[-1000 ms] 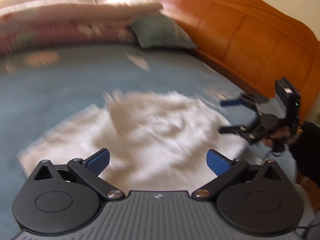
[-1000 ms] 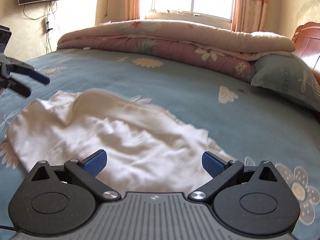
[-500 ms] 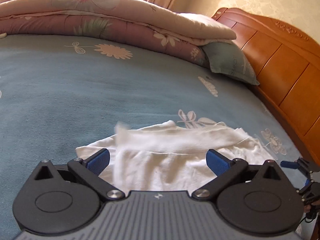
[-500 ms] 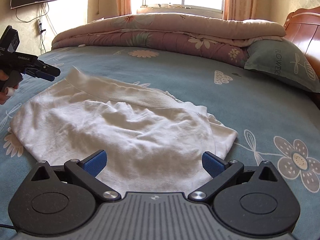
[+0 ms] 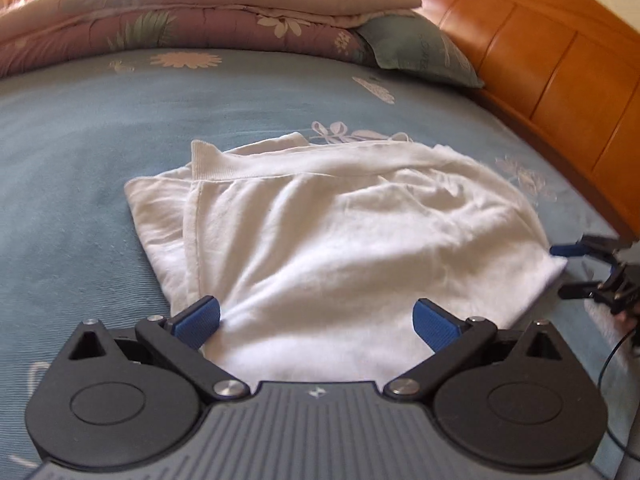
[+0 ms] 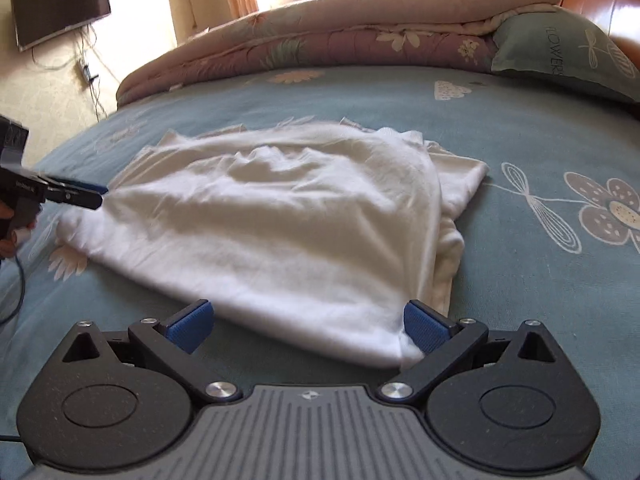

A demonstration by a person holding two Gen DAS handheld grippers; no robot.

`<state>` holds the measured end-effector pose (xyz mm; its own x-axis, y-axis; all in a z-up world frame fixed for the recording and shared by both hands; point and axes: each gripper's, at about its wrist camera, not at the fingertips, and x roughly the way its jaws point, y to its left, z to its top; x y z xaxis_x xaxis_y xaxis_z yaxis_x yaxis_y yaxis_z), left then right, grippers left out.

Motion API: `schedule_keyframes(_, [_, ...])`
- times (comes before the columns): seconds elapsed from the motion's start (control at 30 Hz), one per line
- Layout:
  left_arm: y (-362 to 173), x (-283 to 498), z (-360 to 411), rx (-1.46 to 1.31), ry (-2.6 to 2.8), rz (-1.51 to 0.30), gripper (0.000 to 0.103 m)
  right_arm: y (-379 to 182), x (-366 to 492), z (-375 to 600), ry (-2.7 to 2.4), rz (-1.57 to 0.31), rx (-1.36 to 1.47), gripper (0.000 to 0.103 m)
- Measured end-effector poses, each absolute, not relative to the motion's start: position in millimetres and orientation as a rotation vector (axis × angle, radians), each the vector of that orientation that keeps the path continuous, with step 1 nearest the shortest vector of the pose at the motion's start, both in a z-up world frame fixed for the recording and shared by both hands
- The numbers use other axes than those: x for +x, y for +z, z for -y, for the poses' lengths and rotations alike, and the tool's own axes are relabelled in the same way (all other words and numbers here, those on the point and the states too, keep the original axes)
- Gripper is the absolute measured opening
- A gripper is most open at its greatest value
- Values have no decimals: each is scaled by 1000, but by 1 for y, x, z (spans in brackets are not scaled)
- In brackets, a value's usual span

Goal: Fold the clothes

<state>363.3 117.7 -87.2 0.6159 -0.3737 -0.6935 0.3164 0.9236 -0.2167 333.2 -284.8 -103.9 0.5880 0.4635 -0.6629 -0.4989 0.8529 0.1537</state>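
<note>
Left tongs (image 5: 316,320), right tongs (image 6: 306,326): both spread wide, empty, flanking near edge of white garment (image 6: 280,216) half-folded on bed (image 6: 520,128), likely poised for next fold.

Your left gripper (image 5: 316,318) sits at the bottom of the frame, its blue pads spread wide over the near edge of the white garment (image 5: 340,232), which lies rumpled mid-frame on the blue bedsheet (image 5: 80,152). At the right edge, your right gripper (image 5: 568,270) sits parted beside the garment's corner.
</note>
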Motion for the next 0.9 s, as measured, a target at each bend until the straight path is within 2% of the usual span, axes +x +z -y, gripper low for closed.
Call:
schedule_keyframes(0.2, [-82,358,-101,-137,-517,-788,102,-86,336,272,608,-707,-30,103])
schedule_keyframes(0.33, [-102,347,-97,-69,-450,-867,102,-97,339,273,606,-734,4,103])
schedule_keyframes(0.43, [-101,330,-112,-63,-426,-838,102,-108,324,287,548,-744,-25,103])
schedule_keyframes(0.67, [-86,330,-97,-94,-472,-834,102,-83,307,290,532,-690,39,103])
schedule_keyframes(0.77, [-95,331,-92,-84,-447,-872,102,-97,316,289,522,-746,77,103])
schedule_keyframes(0.8, [-98,329,-94,-61,-416,-881,102,-102,317,293,485,-767,69,100])
schedule_keyframes(0.9, [-93,322,-107,-55,-398,-880,102,-97,310,309,472,-745,94,100])
